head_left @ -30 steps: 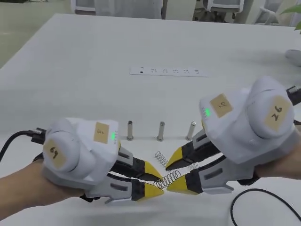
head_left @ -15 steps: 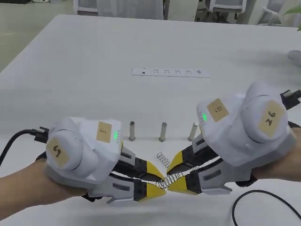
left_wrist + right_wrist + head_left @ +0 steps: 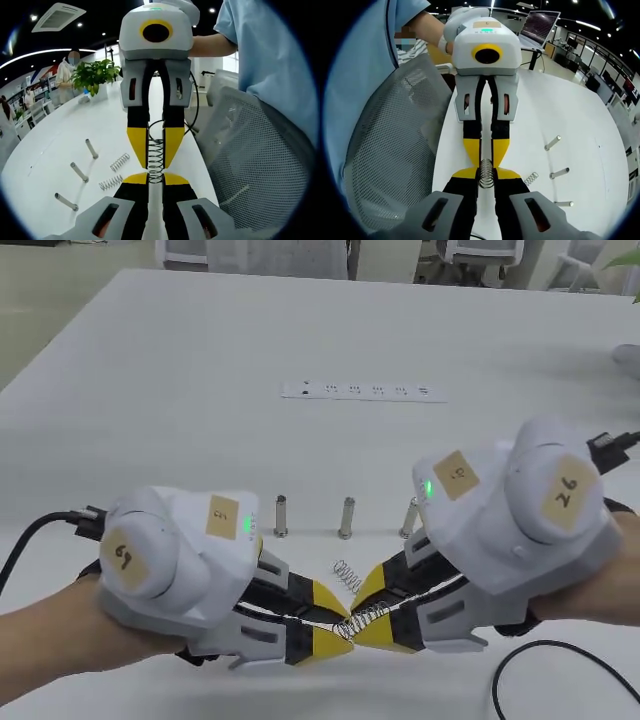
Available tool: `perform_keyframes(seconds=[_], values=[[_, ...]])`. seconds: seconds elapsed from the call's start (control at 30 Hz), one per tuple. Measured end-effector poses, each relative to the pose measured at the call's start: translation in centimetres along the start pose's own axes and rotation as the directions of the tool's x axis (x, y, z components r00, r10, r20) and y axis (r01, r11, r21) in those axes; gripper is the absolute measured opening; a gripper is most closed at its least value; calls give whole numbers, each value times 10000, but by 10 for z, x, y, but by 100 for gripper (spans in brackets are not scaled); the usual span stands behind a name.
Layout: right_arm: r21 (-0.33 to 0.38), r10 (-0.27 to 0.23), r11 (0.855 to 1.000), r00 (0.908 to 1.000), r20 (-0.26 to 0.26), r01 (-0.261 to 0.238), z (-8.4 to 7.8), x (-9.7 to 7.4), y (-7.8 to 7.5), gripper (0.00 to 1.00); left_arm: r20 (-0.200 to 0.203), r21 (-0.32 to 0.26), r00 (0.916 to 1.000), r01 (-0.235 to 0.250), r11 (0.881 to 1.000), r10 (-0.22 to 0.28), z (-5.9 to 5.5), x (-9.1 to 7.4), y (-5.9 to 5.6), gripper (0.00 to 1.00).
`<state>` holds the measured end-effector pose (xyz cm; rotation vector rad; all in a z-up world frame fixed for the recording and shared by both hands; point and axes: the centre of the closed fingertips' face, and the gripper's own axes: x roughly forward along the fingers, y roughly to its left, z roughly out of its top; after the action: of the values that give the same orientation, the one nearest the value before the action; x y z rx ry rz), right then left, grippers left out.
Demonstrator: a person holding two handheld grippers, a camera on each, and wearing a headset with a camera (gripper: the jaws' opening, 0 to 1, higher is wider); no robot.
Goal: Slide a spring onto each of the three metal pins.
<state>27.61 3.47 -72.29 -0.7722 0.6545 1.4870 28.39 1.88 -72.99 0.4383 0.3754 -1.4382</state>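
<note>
Above the white counter [image 3: 200, 360], the main change is in the two tools. Over the last second the left gripper [image 3: 334, 622] and the right gripper [image 3: 362, 613] have drawn together, nose to nose, on the person's side of the row of pins [image 3: 346, 518]. Their yellow tips now almost touch.

The right jaws stood wider a second ago; they have narrowed onto the held spring [image 3: 155, 157] and lie against both its sides. The left jaws are all but pressed together, nipping that spring's end. The spring bridges the two tools, nearer the person than the pins.

I read this as a hand-over or a re-grip. No pin carries a spring yet, so all three fittings remain. The pins stand as they did, upright in their row. Two loose springs [image 3: 120, 161] lie flat between the pins and the grippers.

In the head view the right gripper's body covers the base of the pin at the right end of the row [image 3: 409, 515]. I cannot tell which jaws bear the spring's weight, nor whether it is lifted clear of the counter.
</note>
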Motion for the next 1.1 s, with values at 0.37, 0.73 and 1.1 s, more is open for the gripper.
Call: perform_keyframes(seconds=[0.37, 0.73, 1.1], values=[[135, 70, 9999, 9996, 262, -74, 0, -2, 2, 8, 182, -83, 9998, 49, 10000, -47, 2, -1, -1, 1], [321, 51, 9995, 9982, 601, -71, 1, -4, 1, 8, 422, -229, 9991, 62, 9997, -52, 4, -4, -1, 2], [343, 92, 9993, 9984, 559, -111, 1, -3, 1, 8, 446, -128, 9990, 57, 9999, -51, 4, -3, -1, 2]])
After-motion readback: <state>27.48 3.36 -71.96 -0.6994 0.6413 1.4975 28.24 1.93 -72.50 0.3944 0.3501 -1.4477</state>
